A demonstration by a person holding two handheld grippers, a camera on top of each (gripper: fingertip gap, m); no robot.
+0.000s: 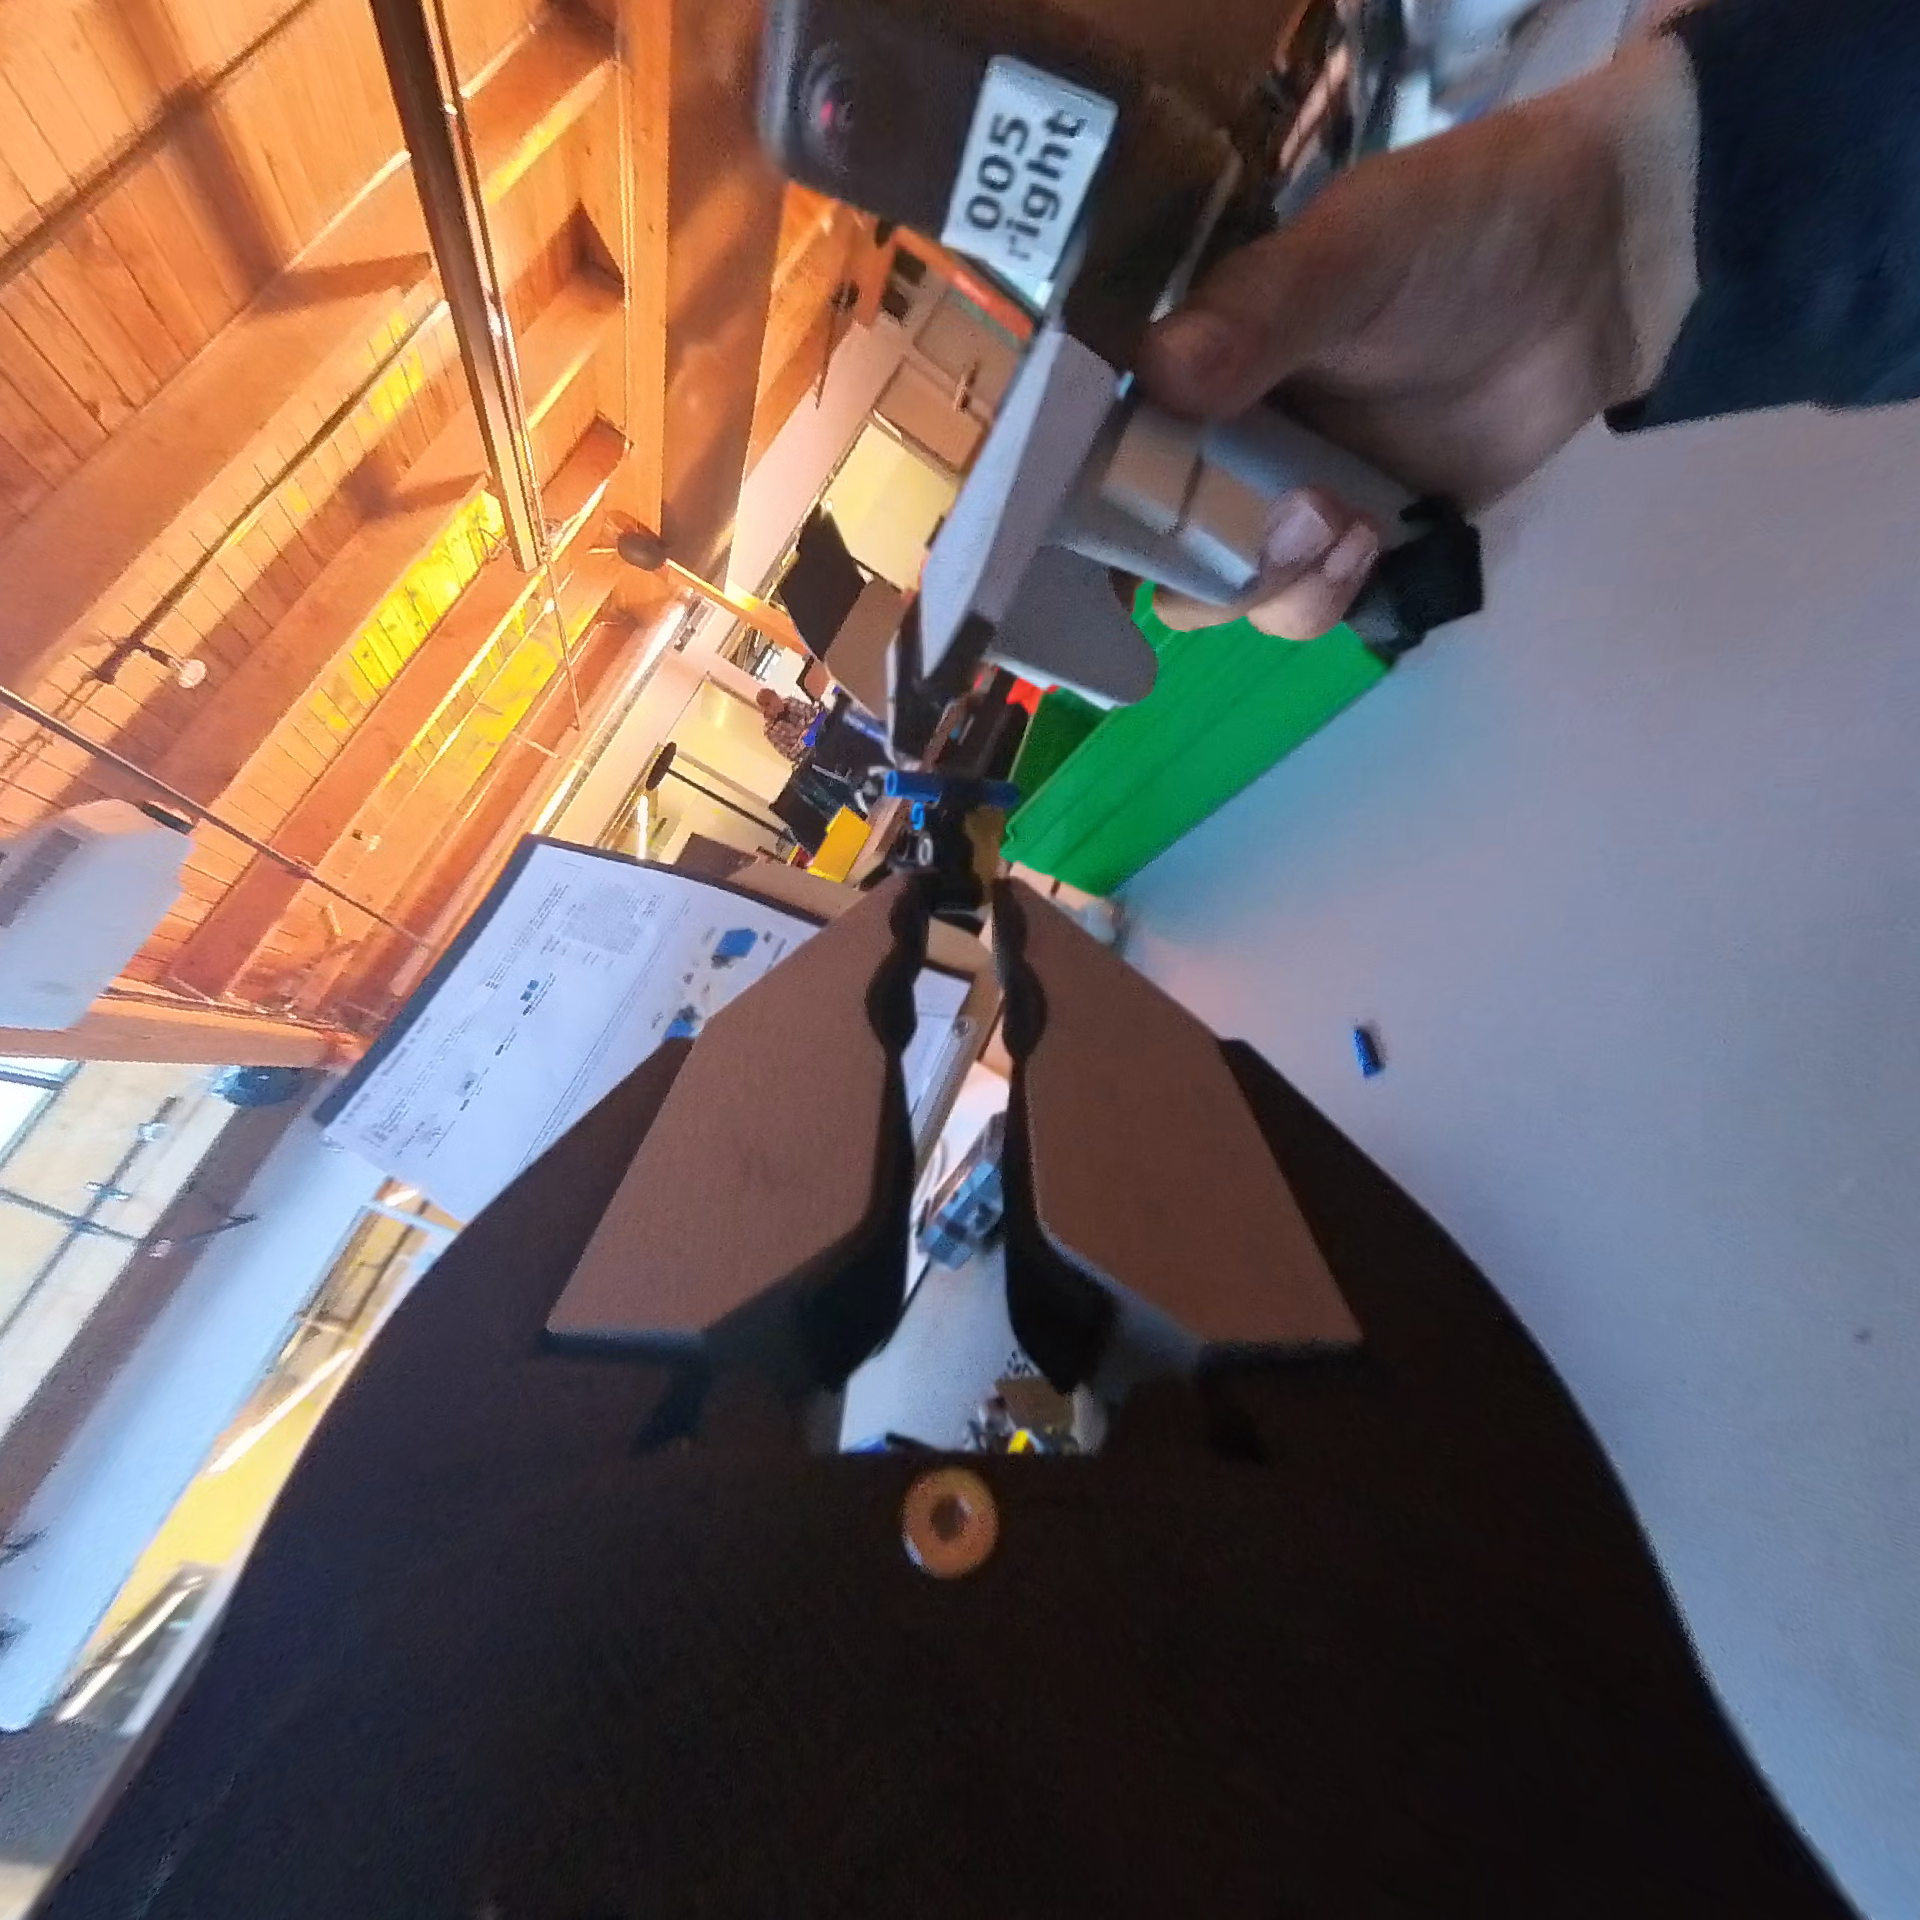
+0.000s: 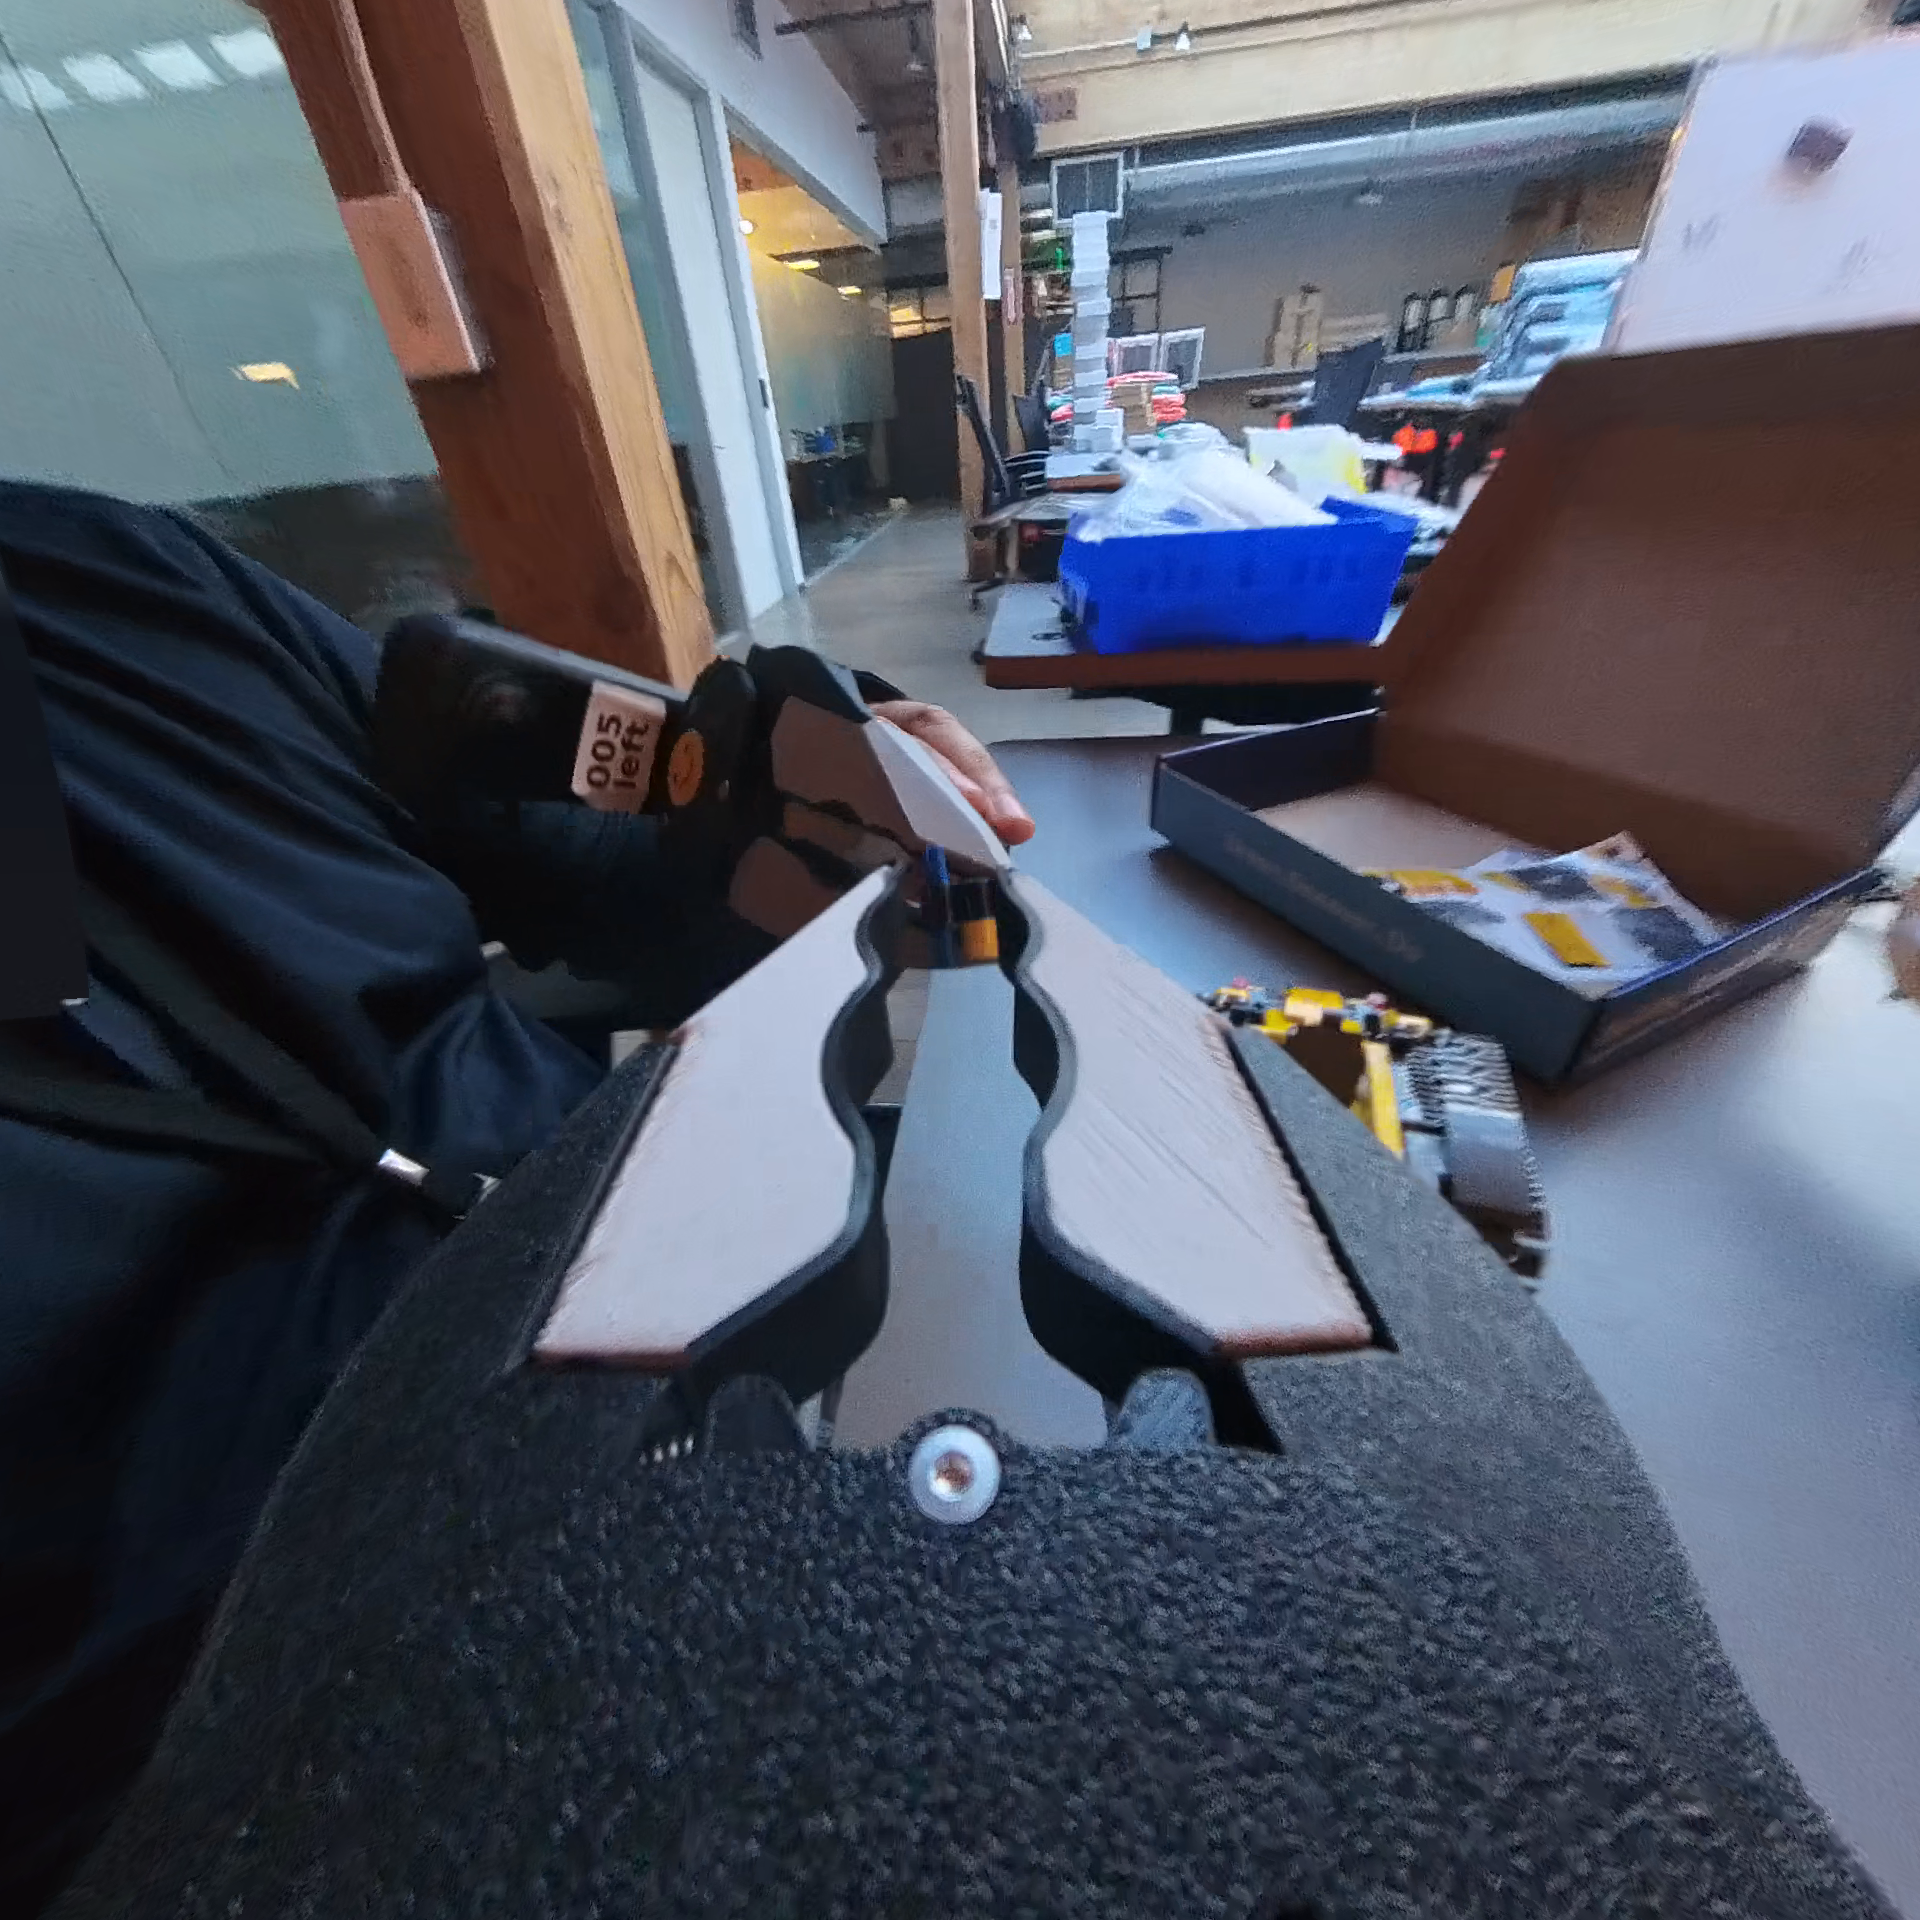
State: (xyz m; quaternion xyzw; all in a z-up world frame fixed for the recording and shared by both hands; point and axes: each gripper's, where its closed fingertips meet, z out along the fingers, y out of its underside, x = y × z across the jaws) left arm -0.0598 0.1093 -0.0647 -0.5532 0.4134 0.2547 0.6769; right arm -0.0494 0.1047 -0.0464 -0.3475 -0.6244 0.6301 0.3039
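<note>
My left gripper (image 1: 956,888) is shut on a small black, yellow and blue brick assembly (image 1: 958,836) at its fingertips. My right gripper (image 2: 948,896) is shut on what looks like the same assembly (image 2: 964,927), so both grippers meet there above the table edge. The left gripper (image 2: 831,805), held by a hand, shows in the right wrist view just behind my right fingertips. The right gripper's body (image 1: 1049,520), held by a hand (image 1: 1434,312), shows at the upper right of the left wrist view. How the pieces join is hidden between the fingers.
An open cardboard box (image 2: 1382,925) with printed sheets stands on the table (image 2: 1714,1299). A yellow and black tracked brick model (image 2: 1392,1081) sits beside it. A loose blue pin (image 1: 1368,1049), a green sheet (image 1: 1195,748) and an instruction page (image 1: 540,1018) are nearby. A blue bin (image 2: 1226,592) is farther off. Both grippers' tips are close together, under 4 cm apart.
</note>
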